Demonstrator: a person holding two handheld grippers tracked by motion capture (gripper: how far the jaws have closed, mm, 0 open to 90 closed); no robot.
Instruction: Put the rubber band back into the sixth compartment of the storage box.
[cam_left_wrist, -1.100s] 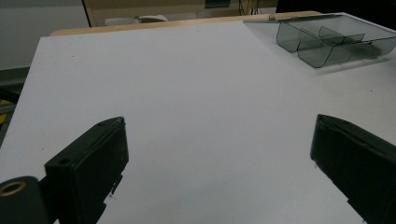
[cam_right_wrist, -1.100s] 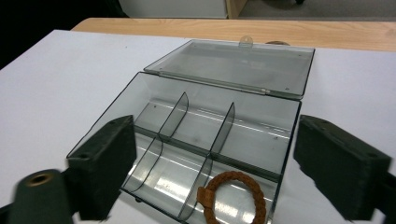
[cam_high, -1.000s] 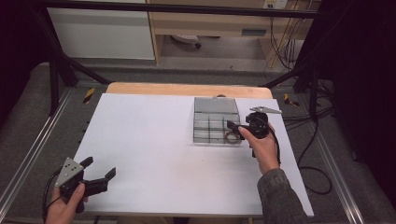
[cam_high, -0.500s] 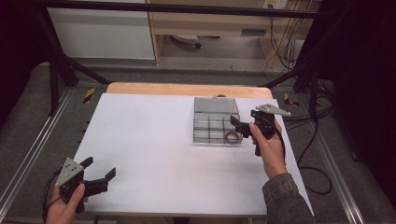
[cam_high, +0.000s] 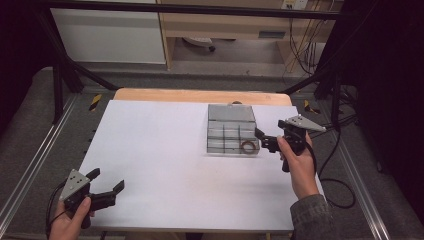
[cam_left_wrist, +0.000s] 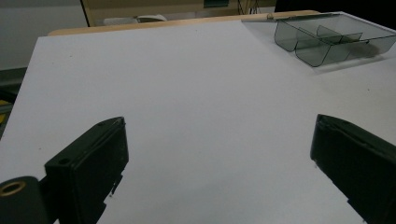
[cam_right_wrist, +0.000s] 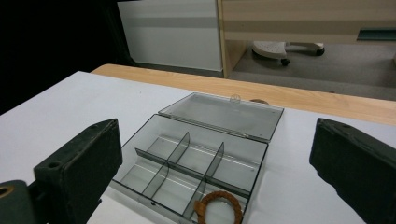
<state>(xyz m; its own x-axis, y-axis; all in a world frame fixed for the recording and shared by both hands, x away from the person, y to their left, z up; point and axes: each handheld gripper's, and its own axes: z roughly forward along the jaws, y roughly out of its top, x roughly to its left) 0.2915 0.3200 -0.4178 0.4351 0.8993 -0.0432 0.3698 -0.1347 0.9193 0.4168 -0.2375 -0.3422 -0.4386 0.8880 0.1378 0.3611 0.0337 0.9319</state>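
A clear smoky plastic compartment box (cam_high: 226, 134) lies open on the white table top, its lid (cam_right_wrist: 224, 114) folded flat at the far side. A brown braided ring (cam_high: 247, 147) (cam_right_wrist: 218, 206) rests in the box's near right compartment; the other compartments look empty. My right gripper (cam_high: 263, 140) hovers just right of the box, jaws pointing at it, open and holding nothing. My left gripper (cam_high: 106, 180) sits at the table's near left corner, open and empty. From the left gripper view the box (cam_left_wrist: 327, 39) shows far off at upper right.
A wooden strip (cam_high: 200, 95) runs along the table's far edge. The white sheet (cam_high: 150, 150) between the two grippers is bare. Cables (cam_high: 340, 165) trail off the right side, with metal frame rails along both sides.
My right gripper has drawn back to the right, away from the box, leaving the brown ring lying in the near right compartment. The left gripper has stayed put.
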